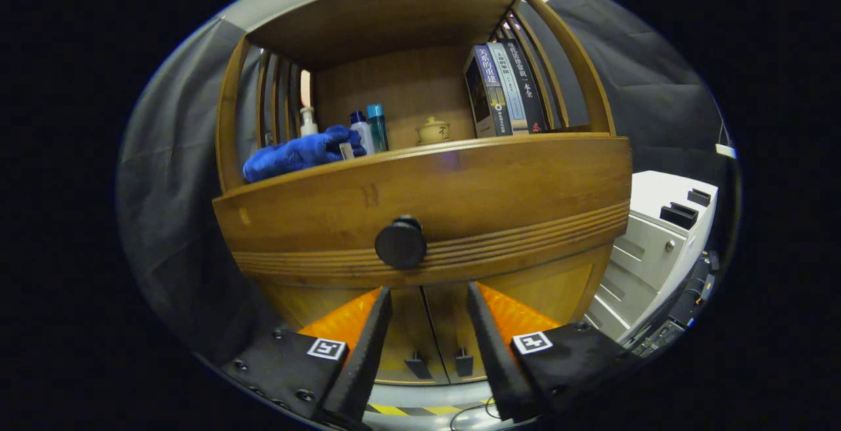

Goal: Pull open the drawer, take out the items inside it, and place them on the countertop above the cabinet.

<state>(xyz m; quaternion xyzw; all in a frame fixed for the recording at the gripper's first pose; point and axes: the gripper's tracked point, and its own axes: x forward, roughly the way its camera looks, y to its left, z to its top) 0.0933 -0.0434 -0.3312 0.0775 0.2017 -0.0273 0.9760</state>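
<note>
Gripper [428,293] points level at the front of a wooden cabinet [545,286], its two fingers spread apart with nothing between them. The fingertips sit just below the drawer [499,188], which looks closed, and apart from it. The drawer's round dark knob [401,242] lies just ahead of the fingers and slightly above the gap, nearer the left finger. Beyond the fingers, lower down, the cabinet's two doors meet, each with a small dark handle [418,364].

The countertop [427,147] runs along the top edge of the drawer front. On it, to the left, lies a blue cloth [299,154], with a white pump bottle [308,122] behind it and two blue-capped bottles [369,130] to its right. A small lidded pot [433,131] stands near the middle, and several books [504,89] stand upright at the right, under a wooden top shelf with slatted sides. Dark cloth hangs on both sides. To the right of the cabinet stands a white machine [657,240].
</note>
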